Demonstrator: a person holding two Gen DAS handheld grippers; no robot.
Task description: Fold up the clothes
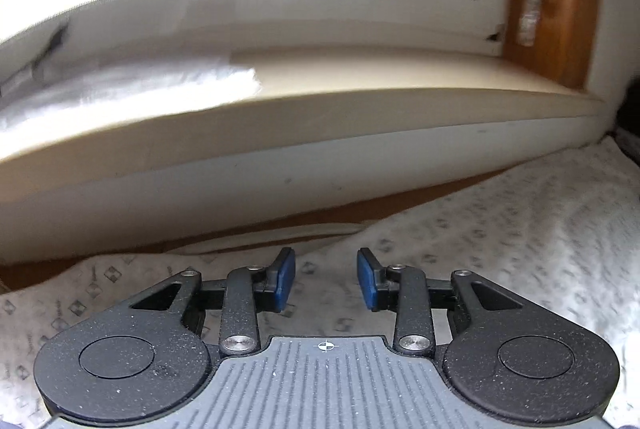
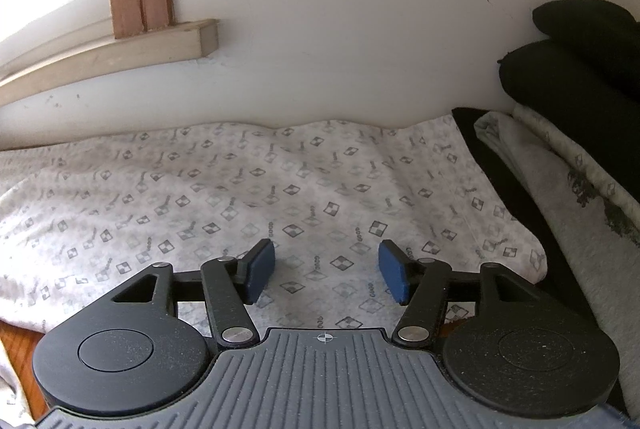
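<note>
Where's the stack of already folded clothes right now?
In the right wrist view, the folded stack sits at the right edge against the wall, beside the patterned garment.

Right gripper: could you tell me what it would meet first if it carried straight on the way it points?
Most likely the patterned garment spread beneath it. The right gripper is open, tilted downward, nothing between its pads. Depth is unclear, but the white wall lies beyond.

left gripper (image 1: 326, 279) angled downward, blue pads (image 1: 285, 279) apart, nothing between. right gripper (image 2: 327, 271) angled downward, jaws wider, gap empty.
</note>
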